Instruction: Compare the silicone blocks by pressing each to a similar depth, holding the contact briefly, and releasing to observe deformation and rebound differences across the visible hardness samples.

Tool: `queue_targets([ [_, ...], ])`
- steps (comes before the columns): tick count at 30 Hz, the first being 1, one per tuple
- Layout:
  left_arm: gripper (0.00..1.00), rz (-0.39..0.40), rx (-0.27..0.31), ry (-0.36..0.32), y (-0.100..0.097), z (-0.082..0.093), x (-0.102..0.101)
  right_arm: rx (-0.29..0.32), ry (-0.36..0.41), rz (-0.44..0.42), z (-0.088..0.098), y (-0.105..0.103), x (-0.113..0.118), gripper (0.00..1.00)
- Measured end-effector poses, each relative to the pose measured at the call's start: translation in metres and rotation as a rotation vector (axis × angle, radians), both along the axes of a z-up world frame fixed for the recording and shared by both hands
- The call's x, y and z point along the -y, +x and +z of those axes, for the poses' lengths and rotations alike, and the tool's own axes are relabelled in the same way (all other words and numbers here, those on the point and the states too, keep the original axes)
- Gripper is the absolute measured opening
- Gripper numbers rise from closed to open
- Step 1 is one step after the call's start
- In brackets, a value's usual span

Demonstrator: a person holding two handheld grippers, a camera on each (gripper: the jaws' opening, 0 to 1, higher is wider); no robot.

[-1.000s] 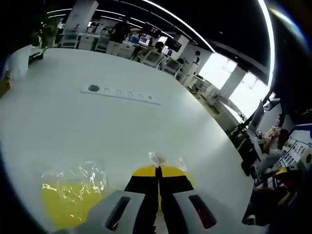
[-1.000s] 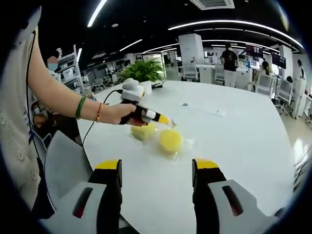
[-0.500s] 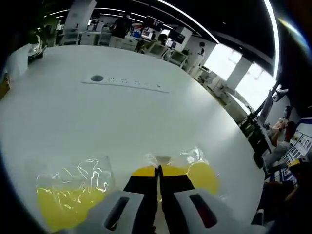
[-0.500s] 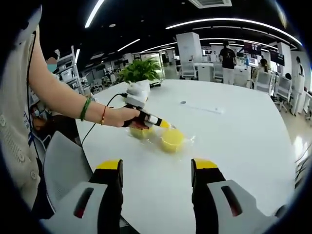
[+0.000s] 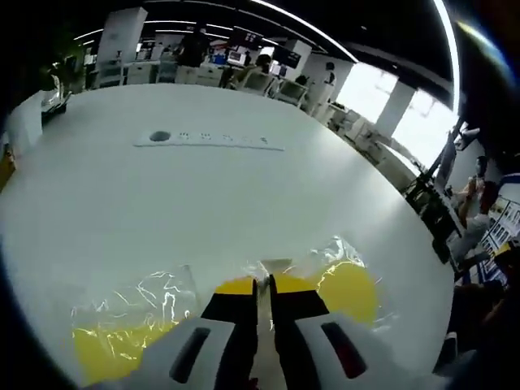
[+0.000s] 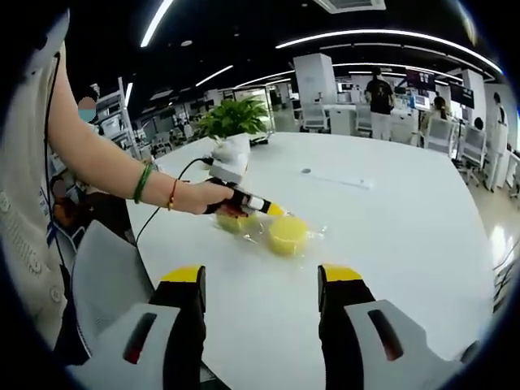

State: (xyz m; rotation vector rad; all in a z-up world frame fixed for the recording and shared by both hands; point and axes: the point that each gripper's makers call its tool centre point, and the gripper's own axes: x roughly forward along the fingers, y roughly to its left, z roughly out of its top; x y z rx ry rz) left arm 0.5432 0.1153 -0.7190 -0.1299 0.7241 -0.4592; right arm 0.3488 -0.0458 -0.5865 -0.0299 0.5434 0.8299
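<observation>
In the right gripper view, the hand [image 6: 197,196] reaches toward three o'clock, left gripper [image 6: 272,210] narrow-jawed on the yellow block [image 6: 286,232]; right gripper [image 6: 260,280] wide apart.

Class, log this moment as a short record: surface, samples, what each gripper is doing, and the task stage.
surface: white table
samples: two yellow silicone blocks in clear wrap, round block and second block beside it
left gripper: jaws nearly closed, tips at the round block's top
right gripper: open, held back from the samples
stage: press on round block; contact depth unclear
</observation>
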Motion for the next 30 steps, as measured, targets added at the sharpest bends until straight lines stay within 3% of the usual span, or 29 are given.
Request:
queue_targets([
  [5,0.09,-0.067,0.041,0.051,-0.008,0.009,0.002,-0.001,0.002,-0.020,-0.001,0.000,0.000,0.53],
  [10,0.11,-0.124,0.132,0.114,-0.015,0.032,-0.003,0.000,-0.008,-0.037,-0.001,-0.006,-0.003,0.54],
  [17,0.16,-0.159,0.191,0.120,-0.034,0.060,-0.010,-0.011,-0.021,-0.066,-0.006,-0.012,-0.003,0.55],
  [24,0.23,-0.142,0.250,0.124,-0.066,0.092,-0.039,0.006,-0.020,-0.101,-0.006,-0.019,-0.010,0.58],
  [30,0.25,-0.062,0.269,0.140,-0.097,0.108,-0.083,0.020,-0.023,-0.130,-0.003,-0.026,-0.020,0.57],
])
